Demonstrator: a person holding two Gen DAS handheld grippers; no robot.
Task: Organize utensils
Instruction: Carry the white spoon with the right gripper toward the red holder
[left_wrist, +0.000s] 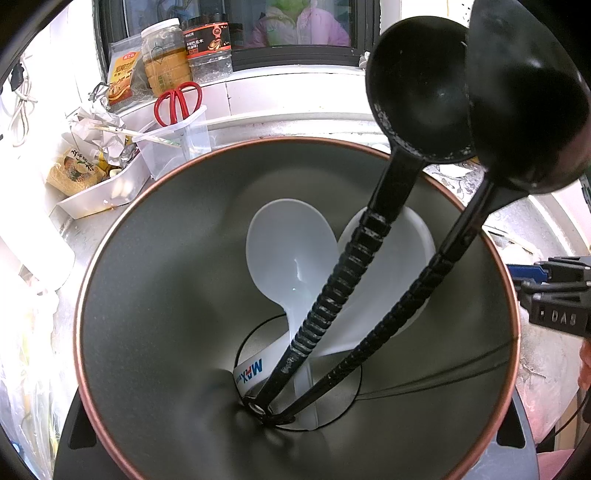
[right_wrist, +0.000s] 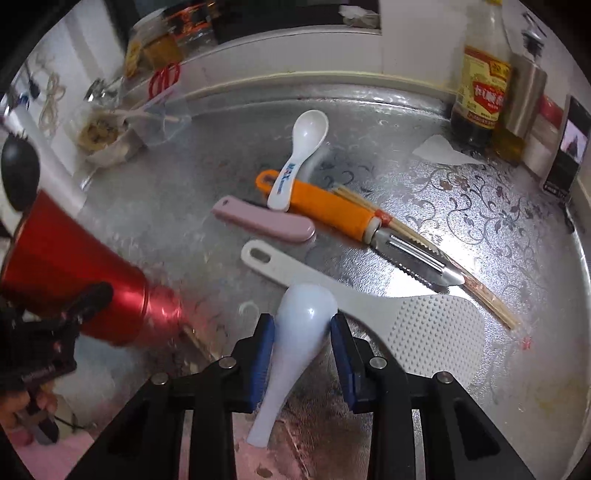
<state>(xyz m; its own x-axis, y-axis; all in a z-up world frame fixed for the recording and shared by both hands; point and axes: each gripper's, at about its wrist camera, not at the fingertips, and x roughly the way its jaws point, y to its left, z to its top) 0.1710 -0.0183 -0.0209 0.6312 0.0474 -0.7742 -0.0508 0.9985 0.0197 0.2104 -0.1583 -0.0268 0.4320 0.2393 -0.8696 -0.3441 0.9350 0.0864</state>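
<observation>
In the left wrist view I look down into a red utensil cup (left_wrist: 110, 280) with a copper rim and grey inside. It stands between my left gripper's (left_wrist: 295, 446) fingers (left_wrist: 77, 439), which are shut on it. Inside stand two black ladles (left_wrist: 417, 92) and white spoons (left_wrist: 288, 251). My right gripper (right_wrist: 303, 325) has its blue pads (right_wrist: 264, 350) pressed on the bowl of a white spoon (right_wrist: 306, 314), handle toward the camera. Beyond it on the counter lie a white rice paddle (right_wrist: 424, 328), a pink handle (right_wrist: 262, 223), an orange peeler (right_wrist: 332, 210), a lettered white spoon (right_wrist: 306, 144) and bamboo sticks (right_wrist: 487, 302).
The red cup (right_wrist: 74, 280) and the left gripper (right_wrist: 70, 314) sit at the right wrist view's left edge. A sauce bottle (right_wrist: 480, 85), steel canister (right_wrist: 524, 99) and paper scrap (right_wrist: 447, 151) stand back right. Red scissors (left_wrist: 179, 101), jars (left_wrist: 162, 59) and a cluttered tray (left_wrist: 99, 199) line the back left.
</observation>
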